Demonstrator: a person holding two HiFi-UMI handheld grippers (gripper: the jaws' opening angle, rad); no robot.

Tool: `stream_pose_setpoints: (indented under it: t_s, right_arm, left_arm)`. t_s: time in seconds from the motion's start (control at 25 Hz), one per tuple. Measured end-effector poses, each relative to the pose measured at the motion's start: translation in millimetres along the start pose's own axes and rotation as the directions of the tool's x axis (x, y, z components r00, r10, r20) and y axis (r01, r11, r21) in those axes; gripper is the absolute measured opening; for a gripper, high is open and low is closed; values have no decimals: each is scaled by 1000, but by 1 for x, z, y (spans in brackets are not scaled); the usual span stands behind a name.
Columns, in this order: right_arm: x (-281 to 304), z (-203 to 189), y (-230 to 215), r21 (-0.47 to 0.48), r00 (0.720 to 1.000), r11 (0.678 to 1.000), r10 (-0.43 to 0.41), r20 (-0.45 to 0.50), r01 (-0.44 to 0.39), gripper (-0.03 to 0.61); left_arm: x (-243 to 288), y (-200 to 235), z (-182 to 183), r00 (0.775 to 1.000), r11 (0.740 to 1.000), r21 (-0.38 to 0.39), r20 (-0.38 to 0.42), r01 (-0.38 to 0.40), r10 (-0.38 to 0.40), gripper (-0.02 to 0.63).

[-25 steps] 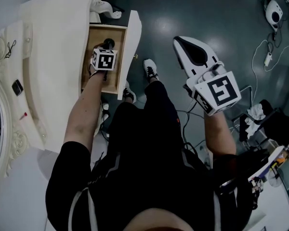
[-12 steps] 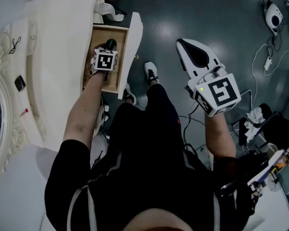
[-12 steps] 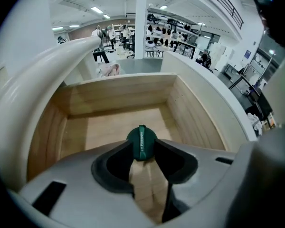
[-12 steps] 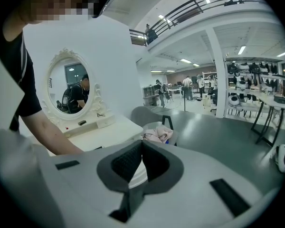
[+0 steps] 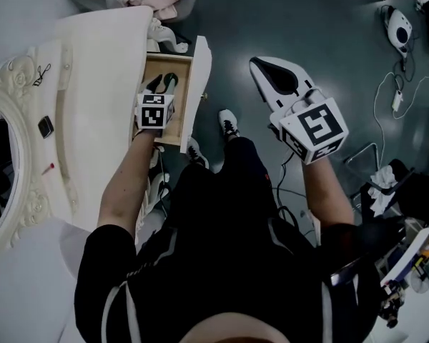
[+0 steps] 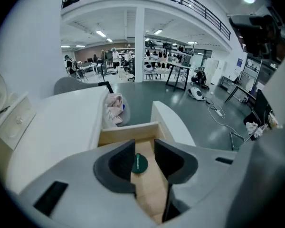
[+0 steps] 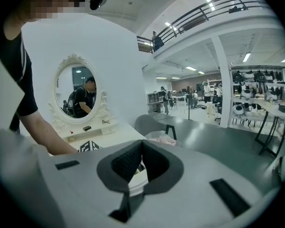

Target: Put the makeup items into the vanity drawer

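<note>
Left gripper view only: left gripper (image 6: 144, 148) fingers apart, just been opening, gripping nothing. Green-capped makeup item (image 6: 139, 163) shows between them, lying below on drawer (image 6: 128, 131) floor. Head view gives only dark shapes there.
Right gripper view: right gripper (image 7: 141, 146) fingers closed together, nothing between; vanity mirror (image 7: 76, 91) beyond, to their left.
Pink cloth (image 6: 114, 106) past left fingertips, behind drawer.

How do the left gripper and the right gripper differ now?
The left gripper has just been opening, jaws apart and empty; the right gripper is shut. The left gripper hangs over the open drawer; the right gripper is over the floor. Both hold nothing.
</note>
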State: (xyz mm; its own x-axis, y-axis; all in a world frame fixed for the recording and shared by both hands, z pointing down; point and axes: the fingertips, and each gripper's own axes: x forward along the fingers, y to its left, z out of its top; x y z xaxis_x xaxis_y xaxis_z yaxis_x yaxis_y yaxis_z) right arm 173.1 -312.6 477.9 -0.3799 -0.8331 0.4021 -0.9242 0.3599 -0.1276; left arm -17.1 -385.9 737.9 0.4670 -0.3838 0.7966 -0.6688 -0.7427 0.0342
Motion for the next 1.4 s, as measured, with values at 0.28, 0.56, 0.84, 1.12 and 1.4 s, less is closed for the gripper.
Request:
stream_pose_setpoints:
  t_s: [0.28, 0.56, 0.84, 1.12, 1.4]
  right_arm:
    - [-8, 31, 14, -27, 998, 999, 32, 51, -31, 6]
    - [-12, 65, 20, -40, 993, 998, 52, 109, -48, 6]
    - [-7, 90, 33, -65, 987, 995, 81, 137, -73, 6]
    - [-5, 124, 43, -113, 978, 989, 117, 174, -99, 6]
    - [-2, 139, 51, -136, 971, 981, 161, 176, -138, 5]
  left_arm:
    - [-64, -8, 41, 991, 999, -27, 130, 31, -27, 126]
    - [-169, -9, 118, 906, 991, -106, 422, 78, -26, 124]
    - [-261, -9, 176, 776, 979, -150, 631, 140, -14, 124]
    - [-310, -5, 188, 719, 981, -138, 695, 135, -1, 121]
    - [-348, -8, 200, 656, 980, -146, 754, 133, 23, 49]
